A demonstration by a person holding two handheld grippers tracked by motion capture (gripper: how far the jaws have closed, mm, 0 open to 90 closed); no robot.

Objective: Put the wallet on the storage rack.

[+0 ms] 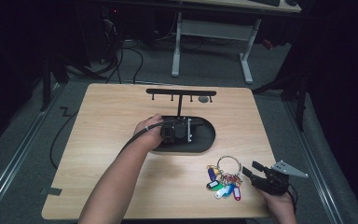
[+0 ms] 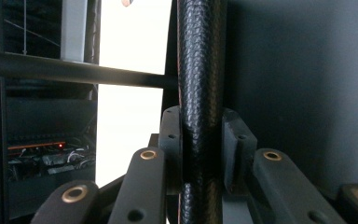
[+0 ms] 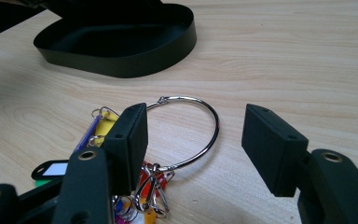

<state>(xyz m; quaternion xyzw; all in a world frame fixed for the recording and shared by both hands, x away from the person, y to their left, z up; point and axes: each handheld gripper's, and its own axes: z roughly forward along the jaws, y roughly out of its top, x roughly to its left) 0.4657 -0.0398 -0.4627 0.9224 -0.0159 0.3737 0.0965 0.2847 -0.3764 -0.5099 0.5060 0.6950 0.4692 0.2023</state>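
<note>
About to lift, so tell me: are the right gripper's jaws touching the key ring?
Apart. The right gripper view shows the right gripper open, bare table between its pads and the key ring.

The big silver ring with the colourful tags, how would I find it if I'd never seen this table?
Start at the wooden table, then its near right corner, beside the right gripper. The key ring lies flat there, a shiny metal loop; its bright tags stand out against the black stand.

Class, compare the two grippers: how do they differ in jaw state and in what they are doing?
The left gripper is shut on the stand's black post; the right gripper stands open. The left is above the oval base; the right is low beside the key ring, not gripping it. Both have black jaws.
</note>
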